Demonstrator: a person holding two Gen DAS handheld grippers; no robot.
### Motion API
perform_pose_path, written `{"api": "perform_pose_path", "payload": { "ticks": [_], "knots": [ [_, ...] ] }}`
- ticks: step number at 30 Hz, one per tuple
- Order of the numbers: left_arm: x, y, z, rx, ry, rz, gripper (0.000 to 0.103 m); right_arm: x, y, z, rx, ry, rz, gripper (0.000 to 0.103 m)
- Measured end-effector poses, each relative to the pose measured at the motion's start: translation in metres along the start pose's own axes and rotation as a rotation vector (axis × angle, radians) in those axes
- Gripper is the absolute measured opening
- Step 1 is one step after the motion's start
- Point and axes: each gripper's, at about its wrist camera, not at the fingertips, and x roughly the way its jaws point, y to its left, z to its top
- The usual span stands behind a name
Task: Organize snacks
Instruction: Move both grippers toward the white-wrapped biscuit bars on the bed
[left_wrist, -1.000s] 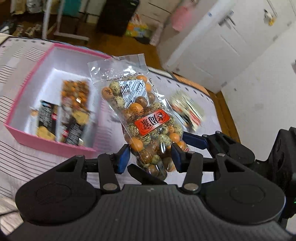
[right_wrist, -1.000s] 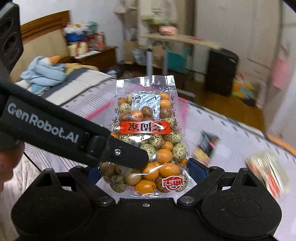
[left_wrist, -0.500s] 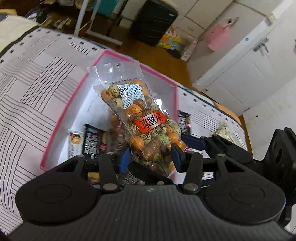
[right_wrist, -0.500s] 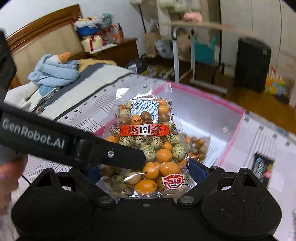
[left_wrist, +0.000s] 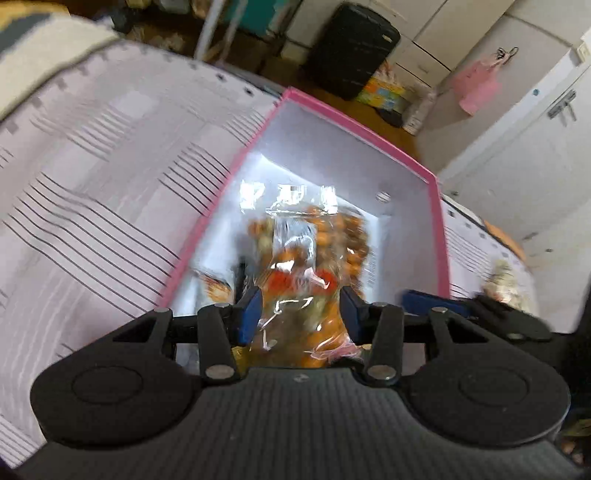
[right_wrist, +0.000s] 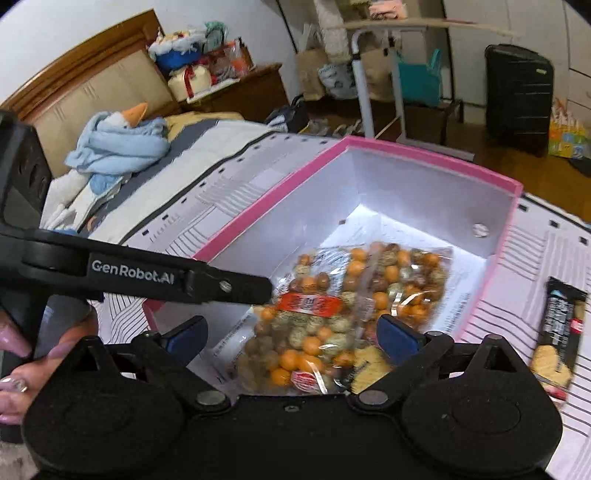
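A clear bag of orange and speckled coated nuts (right_wrist: 317, 325) with a red label lies inside the pink-rimmed white box (right_wrist: 436, 162), on top of a second similar bag (right_wrist: 399, 273). In the left wrist view the bag (left_wrist: 299, 284) is blurred between my fingers. My left gripper (left_wrist: 299, 310) is open over the box (left_wrist: 354, 118) with its jaws apart on either side of the bag. My right gripper (right_wrist: 291, 332) is open, jaws wide, just above the bag. The left gripper's finger (right_wrist: 221, 284) crosses the right wrist view.
The box sits on a striped bedsheet (left_wrist: 92, 177). A black snack bar (right_wrist: 557, 332) lies on the sheet right of the box. Another small snack packet (left_wrist: 506, 280) lies blurred at the right. A blue towel (right_wrist: 118, 144) and headboard are behind; a black suitcase (left_wrist: 351, 48) stands on the floor.
Both grippers carried the nut bag over the box and lowered it. Both have opened, and the bag now lies in the box on the other snacks.
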Motion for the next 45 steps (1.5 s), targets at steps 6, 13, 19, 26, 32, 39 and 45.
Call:
{"api": "perform_pose_path", "payload": {
  "ticks": [6,13,19,26,32,39,45],
  "knots": [
    [-0.037,-0.029,-0.004,0.115,-0.086,0.028,0.048,-0.080,-0.007,-0.014,-0.037,-0.150,-0.073,0.100],
    [-0.077,-0.093,-0.016,0.267,-0.113,-0.066,0.048,-0.167,-0.022,-0.020,-0.107,-0.313,-0.235,0.100],
    [-0.088,-0.149,-0.036,0.397,-0.131,-0.127,0.051,-0.206,-0.052,-0.026,-0.088,-0.346,-0.364,0.100],
    [-0.049,-0.199,-0.053,0.326,-0.047,-0.092,0.051,-0.223,-0.139,-0.057,0.238,-0.347,-0.300,0.084],
    [-0.003,-0.226,-0.061,0.170,0.044,-0.064,0.051,-0.184,-0.197,-0.098,0.352,-0.279,-0.279,0.065],
    [0.070,-0.241,-0.080,0.092,-0.015,0.061,0.050,-0.119,-0.218,-0.132,0.087,-0.169,-0.457,0.059],
    [0.113,-0.238,-0.086,0.099,-0.157,0.216,0.051,-0.098,-0.228,-0.133,0.022,-0.152,-0.500,0.059]
  ]
}}
